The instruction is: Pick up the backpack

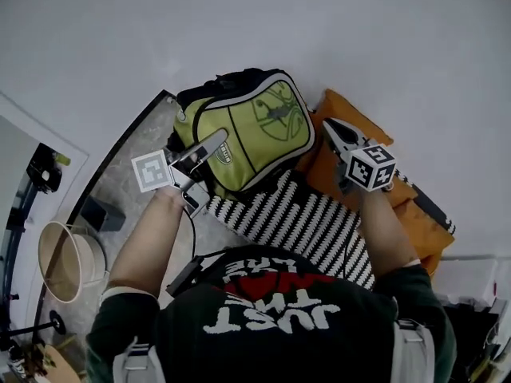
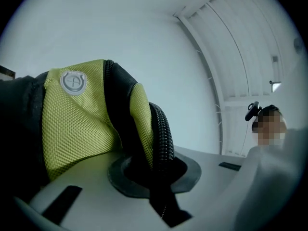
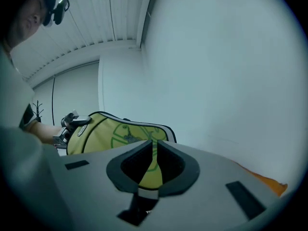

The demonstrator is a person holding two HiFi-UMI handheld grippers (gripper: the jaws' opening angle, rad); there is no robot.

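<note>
The fingers (image 2: 120, 179) of the left gripper (image 2: 154, 170) are being kept closed on the backpack (image 2: 77, 124). A black ribbed loop (image 2: 162, 129) and a fold of yellow-green mesh are being pinched between the dark pads. Just above this grip, a round grey badge (image 2: 73, 82) is being shown on the mesh.

The fingers (image 3: 126, 163) of the right gripper (image 3: 151, 160) are being pressed almost together on a yellow-green flap with a grey edge, which belongs to the same bag.

In the head view, the backpack is being held between the two grippers, one at its left side and one at its right edge. Its green front panel with the dark line drawing is being turned up toward the camera. It is being carried in front of a white wall (image 1: 239, 22), over a black-and-white striped cloth (image 1: 295, 218) and beside an orange cloth (image 1: 345, 110). Whether its underside is touching either cloth cannot be told.

The grippers are being held out on the person's bare forearms (image 1: 152, 238), above a dark printed shirt (image 1: 271, 309). Well off to the left, a round pale basket (image 1: 64, 262) and a small dark box (image 1: 102, 214) are being seen on the grey floor (image 1: 120, 186).
</note>
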